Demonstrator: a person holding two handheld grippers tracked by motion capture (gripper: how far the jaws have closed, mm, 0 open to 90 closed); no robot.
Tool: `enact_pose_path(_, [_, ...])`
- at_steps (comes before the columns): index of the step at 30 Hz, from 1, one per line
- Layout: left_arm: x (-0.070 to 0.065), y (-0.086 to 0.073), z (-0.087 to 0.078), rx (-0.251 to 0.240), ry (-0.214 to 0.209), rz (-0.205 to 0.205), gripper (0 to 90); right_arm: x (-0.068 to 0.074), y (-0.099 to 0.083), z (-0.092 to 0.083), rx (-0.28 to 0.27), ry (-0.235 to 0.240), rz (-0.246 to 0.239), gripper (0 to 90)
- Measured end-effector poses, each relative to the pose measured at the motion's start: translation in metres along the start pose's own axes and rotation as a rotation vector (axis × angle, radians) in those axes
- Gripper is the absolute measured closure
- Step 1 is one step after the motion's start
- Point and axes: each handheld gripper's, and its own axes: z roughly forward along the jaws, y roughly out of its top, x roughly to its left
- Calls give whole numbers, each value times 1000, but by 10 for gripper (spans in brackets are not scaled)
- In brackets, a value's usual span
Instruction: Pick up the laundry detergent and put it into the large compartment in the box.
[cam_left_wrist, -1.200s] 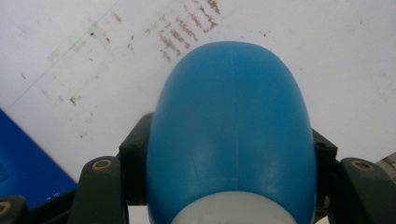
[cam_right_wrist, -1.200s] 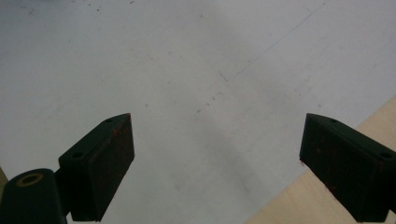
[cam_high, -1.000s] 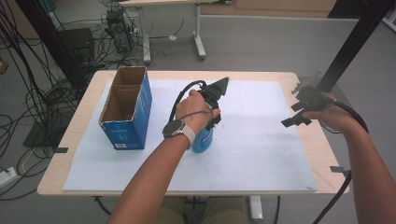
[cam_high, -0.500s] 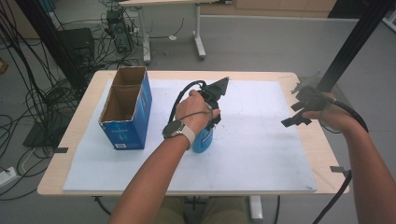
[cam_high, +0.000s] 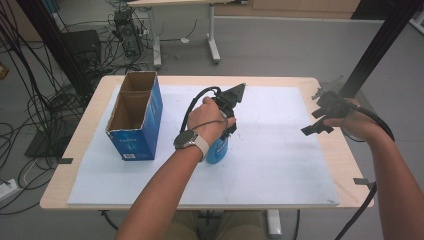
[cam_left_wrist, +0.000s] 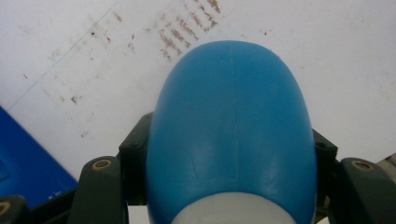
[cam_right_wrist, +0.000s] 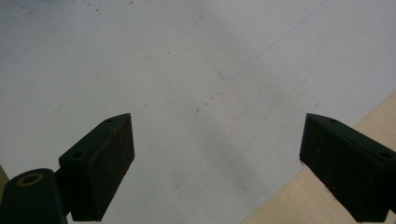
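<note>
1. In the high view the left hand (cam_high: 210, 122) covers the top of the blue bottle (cam_high: 218, 150) near the middle of the desk (cam_high: 320, 170); where the left claw (cam_high: 222, 142) meets it is hidden.
2. In the left claw view the bottle's lower end is cut off by the bottom edge, and the pads are hidden behind its sides.
3. The print on the blue box (cam_high: 135, 145) by the desk's left edge is too small to read.
4. In the right claw view both jaws of the right claw (cam_right_wrist: 217, 163) are cut off at the bottom edge.
5. The right forearm runs out of the high view's lower right corner.
</note>
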Motion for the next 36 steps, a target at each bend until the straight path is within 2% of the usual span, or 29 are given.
enact_pose_path(36, [-2, 0, 0, 0, 7, 0, 378, 3, 3, -2, -2, -7, -10, 107])
